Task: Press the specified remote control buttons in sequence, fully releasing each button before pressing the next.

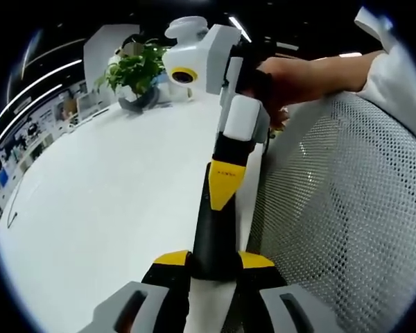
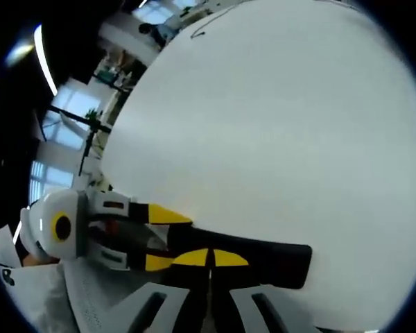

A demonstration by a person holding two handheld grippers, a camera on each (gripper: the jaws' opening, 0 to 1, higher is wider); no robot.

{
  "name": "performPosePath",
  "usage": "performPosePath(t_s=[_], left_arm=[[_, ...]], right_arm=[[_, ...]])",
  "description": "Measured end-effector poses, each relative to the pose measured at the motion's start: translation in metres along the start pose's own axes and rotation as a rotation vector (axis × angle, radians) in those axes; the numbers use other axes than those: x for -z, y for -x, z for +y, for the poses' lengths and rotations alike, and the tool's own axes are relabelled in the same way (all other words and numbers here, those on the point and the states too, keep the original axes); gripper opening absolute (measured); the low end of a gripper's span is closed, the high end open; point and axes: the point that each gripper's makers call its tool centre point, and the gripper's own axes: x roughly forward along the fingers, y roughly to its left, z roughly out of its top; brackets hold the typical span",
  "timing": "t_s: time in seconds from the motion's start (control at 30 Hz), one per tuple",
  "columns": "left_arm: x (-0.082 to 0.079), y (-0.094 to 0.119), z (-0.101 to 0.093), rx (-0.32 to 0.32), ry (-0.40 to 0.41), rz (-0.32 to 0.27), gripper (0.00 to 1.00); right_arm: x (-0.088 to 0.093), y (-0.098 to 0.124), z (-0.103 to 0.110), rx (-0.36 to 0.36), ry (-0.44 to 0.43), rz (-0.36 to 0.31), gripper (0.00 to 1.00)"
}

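1. Black remote (image 1: 213, 239) sits over the white table (image 1: 104, 208), beside a mesh chair back (image 1: 347, 208).
2. Left gripper (image 1: 215, 261) pinches its near end between yellow pads.
3. Right gripper (image 1: 221, 202), jaws pressed together, touches the remote's top face with its tips.

Remote control (image 1: 215, 229) apparently overhangs table (image 1: 111, 201) edge.

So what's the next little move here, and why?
Probably lift the right gripper straight off the black remote control. Its shut yellow tips rest on the remote's face, as if pressing, while the left gripper clamps one end. Each press needs a full release; the buttons themselves can't be made out.
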Motion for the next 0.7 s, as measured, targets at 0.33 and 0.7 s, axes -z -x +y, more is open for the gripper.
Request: performPosePath(t_s=[0.33,0.7], left_arm=[[-0.001,0.0,0.0,-0.01,0.005,0.012,0.25],[-0.001,-0.001,0.0,-0.009,0.004,0.013,0.25]], right_arm=[[-0.001,0.001,0.001,-0.029,-0.053,0.004,0.0],[-0.001,-0.005,0.013,-0.037,0.042,0.011,0.0]])
